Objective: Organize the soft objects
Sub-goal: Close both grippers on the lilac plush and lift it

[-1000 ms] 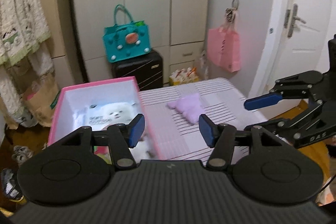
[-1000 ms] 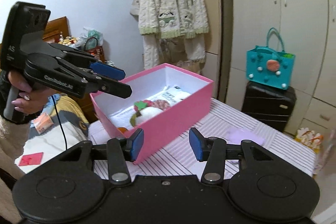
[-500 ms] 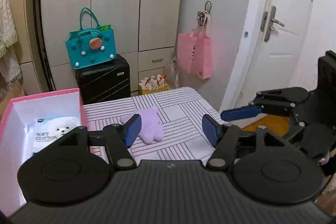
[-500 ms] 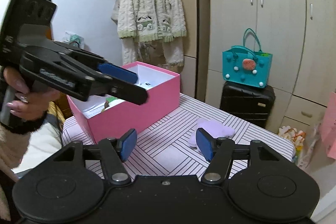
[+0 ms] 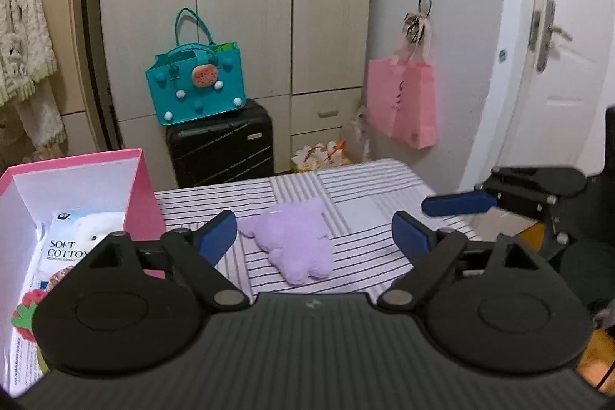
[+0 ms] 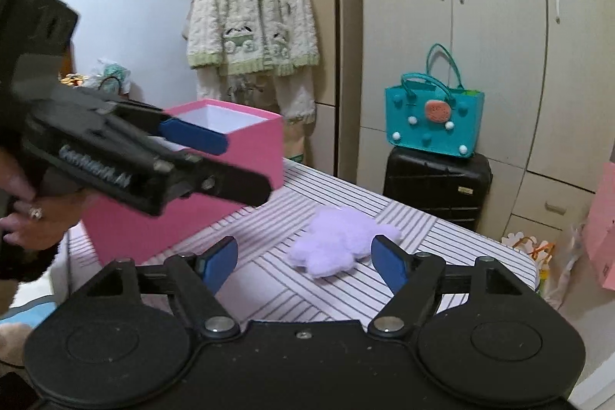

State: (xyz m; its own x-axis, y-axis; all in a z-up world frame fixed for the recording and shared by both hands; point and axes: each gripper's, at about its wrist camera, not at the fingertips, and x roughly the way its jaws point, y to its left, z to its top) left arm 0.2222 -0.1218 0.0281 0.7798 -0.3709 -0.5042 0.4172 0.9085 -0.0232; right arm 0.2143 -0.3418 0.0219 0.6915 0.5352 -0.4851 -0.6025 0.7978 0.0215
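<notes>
A lilac plush toy (image 5: 298,241) lies on the striped tablecloth (image 5: 365,187); it also shows in the right wrist view (image 6: 338,243). A pink box (image 5: 144,191) with white inside stands at the left and holds a soft-cotton pack (image 5: 73,241) and other soft items; its outer wall shows in the right wrist view (image 6: 253,148). My left gripper (image 5: 313,237) is open and empty, hovering just short of the toy. My right gripper (image 6: 303,260) is open and empty, aimed at the toy from the other side. Each gripper shows in the other's view.
A teal bag (image 5: 196,83) sits on a black suitcase (image 5: 221,145) behind the table. A pink bag (image 5: 401,102) hangs by the white door (image 5: 557,64). A knitted cardigan (image 6: 250,14) hangs at the wardrobe. The table's right edge (image 6: 530,271) drops to the floor.
Both grippers have swung from the pink box toward the lilac toy and come closer to it. Both stay open. The toy has not moved.
</notes>
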